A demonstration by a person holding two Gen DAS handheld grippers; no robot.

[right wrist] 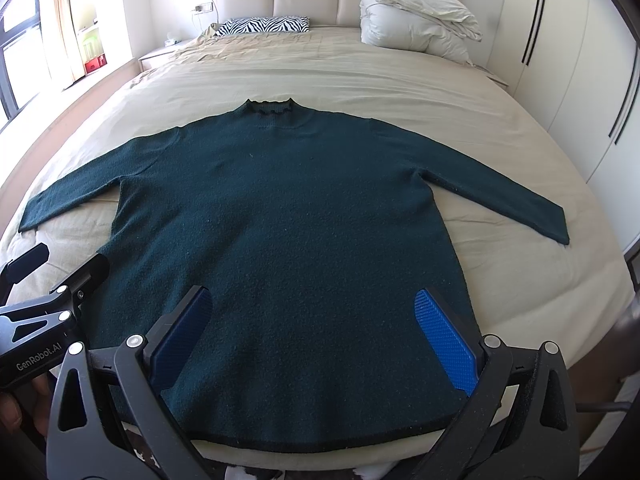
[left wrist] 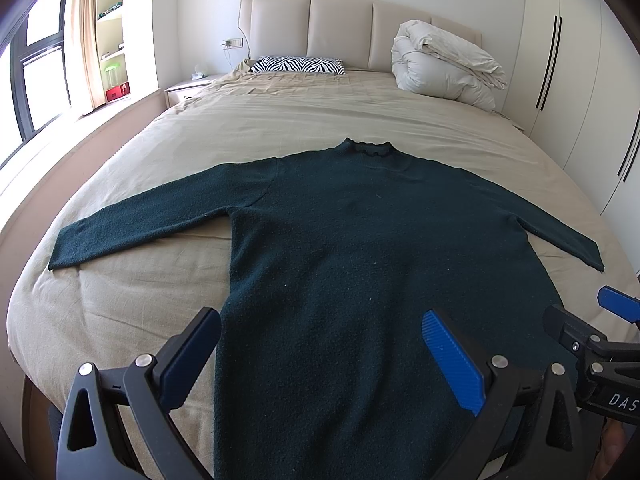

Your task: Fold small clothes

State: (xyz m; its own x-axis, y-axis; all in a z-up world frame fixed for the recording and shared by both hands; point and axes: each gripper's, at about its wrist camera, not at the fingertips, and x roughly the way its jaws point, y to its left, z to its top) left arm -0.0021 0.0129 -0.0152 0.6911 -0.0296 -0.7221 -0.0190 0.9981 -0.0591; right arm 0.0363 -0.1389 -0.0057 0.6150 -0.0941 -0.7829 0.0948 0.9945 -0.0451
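A dark green long-sleeved sweater (left wrist: 360,248) lies flat on the bed, collar toward the headboard, both sleeves spread out; it also shows in the right wrist view (right wrist: 288,216). My left gripper (left wrist: 320,352) is open and empty, hovering over the sweater's lower left part. My right gripper (right wrist: 312,328) is open and empty above the sweater's hem (right wrist: 320,442). The right gripper (left wrist: 592,320) shows at the right edge of the left wrist view, and the left gripper (right wrist: 56,264) at the left edge of the right wrist view.
The bed has a beige sheet (left wrist: 280,120) and a padded headboard (left wrist: 340,28). A zebra-print pillow (left wrist: 298,65) and a folded white duvet (left wrist: 444,60) lie at its head. White wardrobes (left wrist: 580,60) stand to the right, a window (left wrist: 36,60) and nightstand (left wrist: 188,90) to the left.
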